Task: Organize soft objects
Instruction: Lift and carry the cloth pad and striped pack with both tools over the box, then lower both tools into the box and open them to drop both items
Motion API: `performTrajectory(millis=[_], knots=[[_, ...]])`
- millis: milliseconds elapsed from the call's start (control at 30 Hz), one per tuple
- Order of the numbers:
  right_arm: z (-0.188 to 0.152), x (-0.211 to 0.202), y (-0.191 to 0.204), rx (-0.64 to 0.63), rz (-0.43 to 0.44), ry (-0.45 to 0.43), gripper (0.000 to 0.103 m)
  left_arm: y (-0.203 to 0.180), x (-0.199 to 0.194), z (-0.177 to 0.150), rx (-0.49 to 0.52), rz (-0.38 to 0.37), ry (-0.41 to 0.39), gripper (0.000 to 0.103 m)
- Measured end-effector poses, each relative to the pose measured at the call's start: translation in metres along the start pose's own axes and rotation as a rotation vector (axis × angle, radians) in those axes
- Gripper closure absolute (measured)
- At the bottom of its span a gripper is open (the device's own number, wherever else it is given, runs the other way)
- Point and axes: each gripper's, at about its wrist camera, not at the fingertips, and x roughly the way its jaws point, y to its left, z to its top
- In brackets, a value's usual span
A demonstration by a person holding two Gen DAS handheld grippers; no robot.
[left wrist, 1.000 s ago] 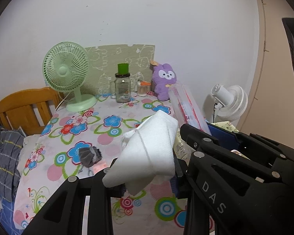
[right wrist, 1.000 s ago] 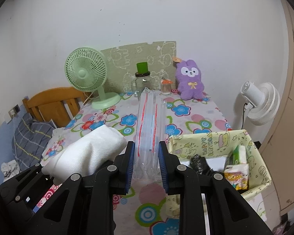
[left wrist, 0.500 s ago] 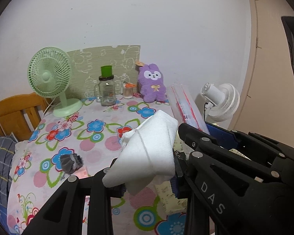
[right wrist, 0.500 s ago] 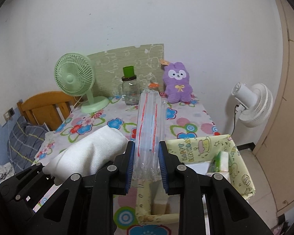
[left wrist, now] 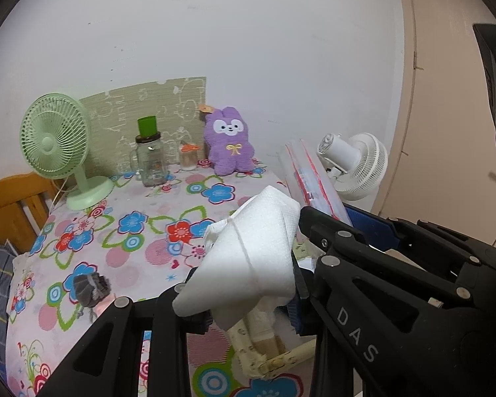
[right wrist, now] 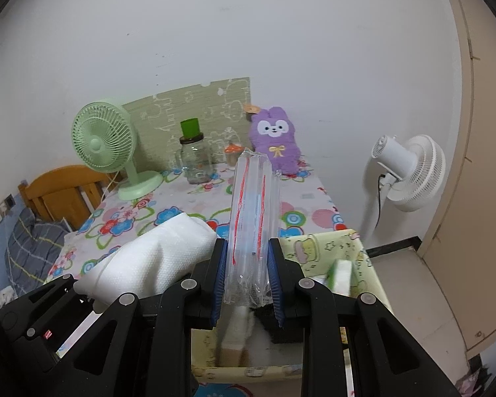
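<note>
Left tongs (left wrist: 244, 301) clenched on white cloth bundle (left wrist: 251, 258); right tongs (right wrist: 248, 281) grip clear air-cushion pack (right wrist: 253, 218), both held above yellow box (right wrist: 363, 254) at tabletop (left wrist: 132, 231) edge. Risk: pack is slick, may slip sideways and miss the box if tilted.

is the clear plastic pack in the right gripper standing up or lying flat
Standing up. The clear plastic pack rises nearly vertical out of the right gripper, whose jaws clamp its lower end.

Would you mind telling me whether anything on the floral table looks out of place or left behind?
One thing stands out: a small dark crumpled soft item lies alone on the floral tablecloth near its left edge, apart from the yellow storage box. The fan, jar and purple plush stand upright at the back.
</note>
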Motion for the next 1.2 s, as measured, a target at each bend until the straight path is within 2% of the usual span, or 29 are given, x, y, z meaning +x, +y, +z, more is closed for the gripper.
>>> performTrajectory(millis=[367, 733, 933, 1067, 1200], knots=[[-0.007, 0.004, -0.033, 0.048, -0.064, 0.005, 0.076, -0.027, 0.021, -0.001, 0.052, -0.072, 0.028, 0.068], [-0.017, 0.016, -0.054, 0.089, -0.099, 0.048, 0.076, -0.043, 0.04, -0.007, 0.079, -0.113, 0.072, 0.067], [-0.023, 0.025, -0.066, 0.121, -0.103, 0.079, 0.076, -0.047, 0.054, -0.008, 0.091, -0.11, 0.093, 0.055], [-0.025, 0.031, -0.069, 0.116, -0.108, 0.098, 0.076, -0.046, 0.063, -0.01, 0.088, -0.108, 0.108, 0.052], [-0.027, 0.035, -0.07, 0.108, -0.108, 0.108, 0.076, -0.045, 0.071, -0.011, 0.095, -0.091, 0.127, 0.028]])
